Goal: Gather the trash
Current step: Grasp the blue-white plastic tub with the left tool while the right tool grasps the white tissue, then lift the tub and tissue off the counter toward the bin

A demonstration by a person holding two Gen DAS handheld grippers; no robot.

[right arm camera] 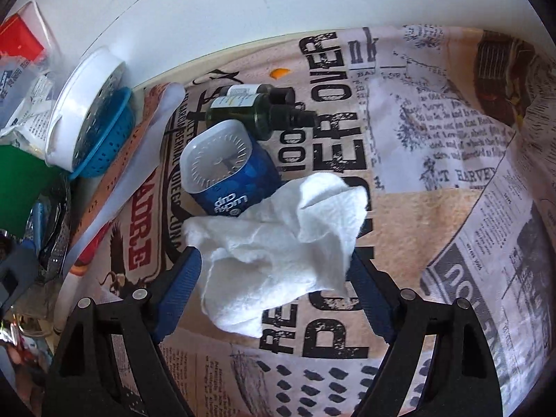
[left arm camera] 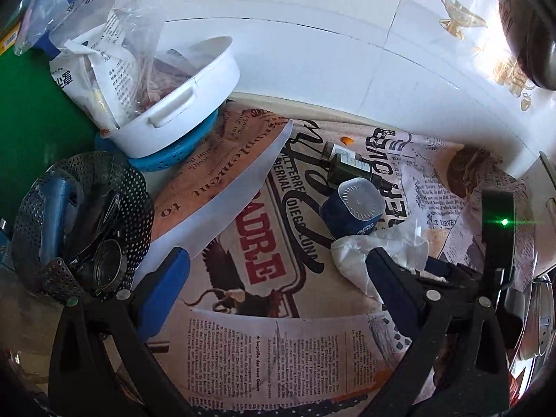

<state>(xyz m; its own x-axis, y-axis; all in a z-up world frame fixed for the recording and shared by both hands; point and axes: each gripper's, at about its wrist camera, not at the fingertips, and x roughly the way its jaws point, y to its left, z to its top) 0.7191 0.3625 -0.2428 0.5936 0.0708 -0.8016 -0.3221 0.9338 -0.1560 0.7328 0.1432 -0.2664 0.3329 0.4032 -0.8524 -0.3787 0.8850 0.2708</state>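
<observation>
Straddling crumpled white paper tissue (right arm camera: 278,243) with right tool (right arm camera: 276,274), spread wide for a pinch | tissue lies on newspaper-print worktop (right arm camera: 434,208), touching blue square-lidded tub (right arm camera: 229,170) | left tool (left arm camera: 278,274) wide, empty, beside tissue.

L gripper (left arm camera: 274,271): matte black plastic arms, triangular cutouts, blue ribbed finger pads (left arm camera: 163,288), 2 round silver rivets per arm | R gripper (right arm camera: 276,278): same build, black arms w/ cutouts, blue textured pads (right arm camera: 180,292), silver rivets just behind pads | seen from L cam, R gripper body black w/ green LED lit
</observation>
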